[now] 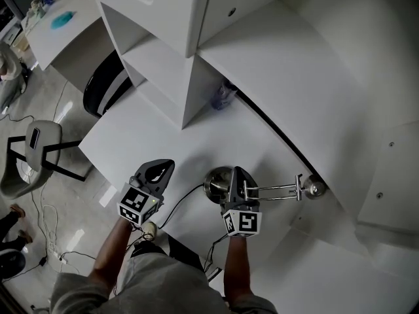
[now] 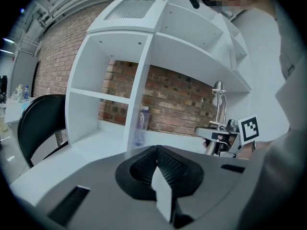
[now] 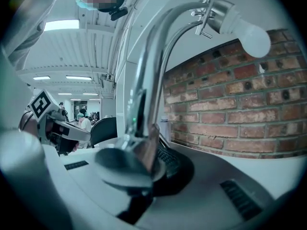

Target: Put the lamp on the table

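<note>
A chrome lamp stands over the white table (image 1: 141, 136); its round base (image 1: 216, 182) is near the front edge and its arm reaches right to a white bulb (image 1: 317, 188). My right gripper (image 1: 237, 178) is shut on the lamp's stem just above the base. In the right gripper view the stem (image 3: 148, 80) rises from between the jaws of the right gripper (image 3: 144, 162) and curves to the bulb (image 3: 249, 35). Whether the base rests on the table I cannot tell. My left gripper (image 1: 157, 173) hangs to the left of the lamp, shut and empty (image 2: 160, 188). From there the lamp (image 2: 219, 109) shows at the right.
A white shelf unit (image 1: 163, 64) stands on the table's far side, with a clear plastic bottle (image 1: 224, 95) beside its partition. The lamp's black cable (image 1: 177, 205) runs off the front edge. A black chair (image 1: 105, 87) and a grey stool (image 1: 36, 149) stand on the floor at left.
</note>
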Action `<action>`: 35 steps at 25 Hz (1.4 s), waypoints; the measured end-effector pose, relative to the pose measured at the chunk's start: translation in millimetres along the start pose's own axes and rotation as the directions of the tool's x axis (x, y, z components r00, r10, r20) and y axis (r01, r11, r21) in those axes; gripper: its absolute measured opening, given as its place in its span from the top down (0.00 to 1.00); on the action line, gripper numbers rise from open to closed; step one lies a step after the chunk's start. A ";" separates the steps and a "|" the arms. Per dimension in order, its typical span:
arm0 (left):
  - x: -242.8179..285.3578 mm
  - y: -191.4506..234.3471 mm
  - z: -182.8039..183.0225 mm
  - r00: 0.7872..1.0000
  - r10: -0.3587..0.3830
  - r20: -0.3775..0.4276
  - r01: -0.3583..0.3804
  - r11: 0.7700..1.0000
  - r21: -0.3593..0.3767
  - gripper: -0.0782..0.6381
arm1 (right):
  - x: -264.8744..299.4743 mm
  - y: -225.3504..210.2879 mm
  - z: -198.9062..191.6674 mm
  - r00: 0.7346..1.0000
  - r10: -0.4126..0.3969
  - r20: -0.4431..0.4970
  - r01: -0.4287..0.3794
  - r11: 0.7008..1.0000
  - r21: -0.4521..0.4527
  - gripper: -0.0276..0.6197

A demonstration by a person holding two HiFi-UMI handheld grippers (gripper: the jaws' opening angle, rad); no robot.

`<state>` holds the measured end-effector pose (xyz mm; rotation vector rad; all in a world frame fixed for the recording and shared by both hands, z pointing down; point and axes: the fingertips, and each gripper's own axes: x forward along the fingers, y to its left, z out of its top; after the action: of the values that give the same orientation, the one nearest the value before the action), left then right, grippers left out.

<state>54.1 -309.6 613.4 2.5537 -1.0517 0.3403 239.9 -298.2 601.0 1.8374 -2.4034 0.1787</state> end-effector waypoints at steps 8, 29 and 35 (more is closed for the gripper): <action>-8.3 7.7 -7.7 1.000 0.014 -0.006 -0.014 1.000 -0.009 0.89 | 0.7 8.4 -0.9 1.000 -0.006 0.009 0.006 0.999 -0.040 0.93; -26.1 9.9 -16.8 1.000 0.008 -0.019 -0.008 1.000 -0.025 0.89 | -3.6 13.8 -7.6 0.998 0.068 -0.016 -0.068 0.998 0.011 0.52; -30.6 6.9 -20.0 1.000 -0.001 -0.024 0.000 0.999 -0.035 0.89 | -5.1 11.9 -8.7 0.999 0.048 -0.021 -0.049 0.999 -0.008 0.50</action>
<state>26.2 -286.7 622.4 2.5126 -1.0393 0.3480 229.9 -288.8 608.5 1.7661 -2.4326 0.1909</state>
